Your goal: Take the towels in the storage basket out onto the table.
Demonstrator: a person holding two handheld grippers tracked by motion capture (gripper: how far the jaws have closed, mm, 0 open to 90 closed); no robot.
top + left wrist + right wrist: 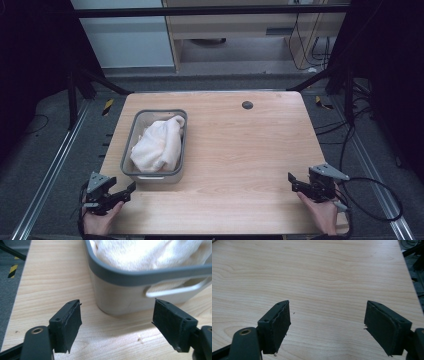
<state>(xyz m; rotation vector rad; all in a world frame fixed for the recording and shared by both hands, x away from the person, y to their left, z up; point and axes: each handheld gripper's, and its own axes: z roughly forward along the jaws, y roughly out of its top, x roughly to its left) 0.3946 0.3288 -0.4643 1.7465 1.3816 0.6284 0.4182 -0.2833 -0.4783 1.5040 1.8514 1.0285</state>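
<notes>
1. At about 7 o'clock of the high view, the left gripper [131, 189] sits at the near left corner of the wooden table [240, 150], held in the person's left hand [100, 220]; its jaws are spread wide with nothing between them.
2. At about 4 o'clock, the right gripper [291, 181] rests near the table's right edge in the right hand [320, 212]; its jaws are also spread and empty over bare wood.
3. Just beyond the left gripper, toward 1 o'clock of it, stands a grey basket [127, 165] on the table's left half.
4. In it lies a crumpled white towel [159, 144], bulging above the rim.
5. The left gripper view shows the basket's near corner and handle slot [172, 290] close ahead, untouched.
6. At 12 o'clock, near the far edge, is a dark round grommet [247, 105].
</notes>
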